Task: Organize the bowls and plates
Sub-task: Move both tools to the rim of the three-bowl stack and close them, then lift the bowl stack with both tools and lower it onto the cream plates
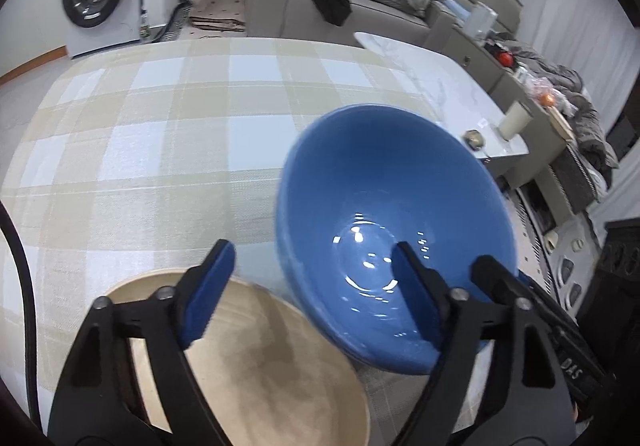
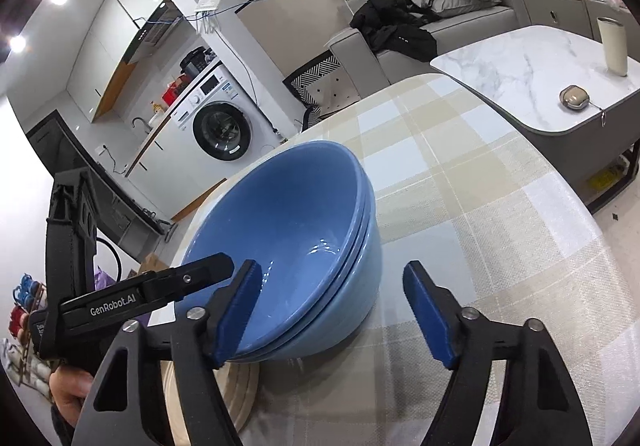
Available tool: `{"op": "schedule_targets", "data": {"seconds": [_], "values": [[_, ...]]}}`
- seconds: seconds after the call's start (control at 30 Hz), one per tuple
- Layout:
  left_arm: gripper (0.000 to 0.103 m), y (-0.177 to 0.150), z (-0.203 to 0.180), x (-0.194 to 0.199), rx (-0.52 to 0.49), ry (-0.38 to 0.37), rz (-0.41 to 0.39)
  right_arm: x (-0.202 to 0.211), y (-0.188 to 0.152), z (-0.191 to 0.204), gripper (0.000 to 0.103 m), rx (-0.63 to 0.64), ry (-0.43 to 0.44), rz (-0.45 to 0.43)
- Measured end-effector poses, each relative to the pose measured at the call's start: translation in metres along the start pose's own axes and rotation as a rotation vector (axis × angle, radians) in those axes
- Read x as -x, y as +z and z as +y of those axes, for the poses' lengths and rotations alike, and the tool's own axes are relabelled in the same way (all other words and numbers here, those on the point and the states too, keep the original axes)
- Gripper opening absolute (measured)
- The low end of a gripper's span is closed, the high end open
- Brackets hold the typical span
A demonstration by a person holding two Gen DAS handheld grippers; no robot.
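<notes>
- Bowls (image 2: 304, 246): blue, nested into one stack, several rims showing at the side; stack sits on checked cloth (image 1: 160, 134), near the table's front edge.
- Plates (image 1: 256, 362): beige, stacked flat just beside the bowls on their left; bowl stack appears to overhang or touch the plate rim, contact not confirmed.
- Left gripper (image 1: 312, 286): jaws apart, nothing clamped; one pad hangs over the plates, the other over the bowl interior, straddling the gap between the two stacks.
- Right gripper (image 2: 332, 314): jaws apart, straddling the near bowl wall, left pad inside the rim, right pad outside and clear of it; no pressing seen.
- Judgement: like items grouped, so sorting looks largely done; open jaws around the rim suggest either a release or a pending grip.
- Risk: glazed, stacked bowls likely to slip or tilt if pinched on one wall only.
</notes>
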State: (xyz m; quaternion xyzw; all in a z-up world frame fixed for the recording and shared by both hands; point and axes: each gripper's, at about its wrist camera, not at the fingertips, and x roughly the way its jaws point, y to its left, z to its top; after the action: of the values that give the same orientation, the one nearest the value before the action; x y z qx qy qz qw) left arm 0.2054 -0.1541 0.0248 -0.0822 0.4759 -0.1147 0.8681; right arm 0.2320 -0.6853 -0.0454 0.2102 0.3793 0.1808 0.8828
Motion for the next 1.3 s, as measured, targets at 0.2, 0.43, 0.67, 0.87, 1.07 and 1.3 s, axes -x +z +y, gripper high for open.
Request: {"op": "schedule_targets", "data": {"seconds": [0.2,0.43,0.67,0.87,1.07,1.3], "values": [[0.046,-0.003,-0.012,0.002,-0.051,0.029,-0.002,-0.001,-0.002,0.007,0.056,0.034,0.008,0.002],[0.035,-0.003,-0.005,0.006,-0.035,0.020,0.000,0.001,-0.003,0.008,0.050,0.051,-0.005,-0.019],[0.035,-0.007,-0.014,0.009,-0.082,0.055,-0.016,0.001,-0.003,0.008,0.050,0.063,-0.020,-0.025],[0.035,-0.007,-0.018,0.016,-0.089,0.060,-0.029,0.001,-0.001,0.004,0.050,0.049,-0.011,-0.023],[0.035,-0.009,-0.018,0.015,-0.097,0.079,-0.029,0.000,-0.003,0.007,0.050,0.065,-0.018,-0.023],[0.035,-0.009,-0.019,0.019,-0.106,0.076,-0.039,0.003,-0.002,0.006,0.050,0.054,-0.008,-0.037]]}}
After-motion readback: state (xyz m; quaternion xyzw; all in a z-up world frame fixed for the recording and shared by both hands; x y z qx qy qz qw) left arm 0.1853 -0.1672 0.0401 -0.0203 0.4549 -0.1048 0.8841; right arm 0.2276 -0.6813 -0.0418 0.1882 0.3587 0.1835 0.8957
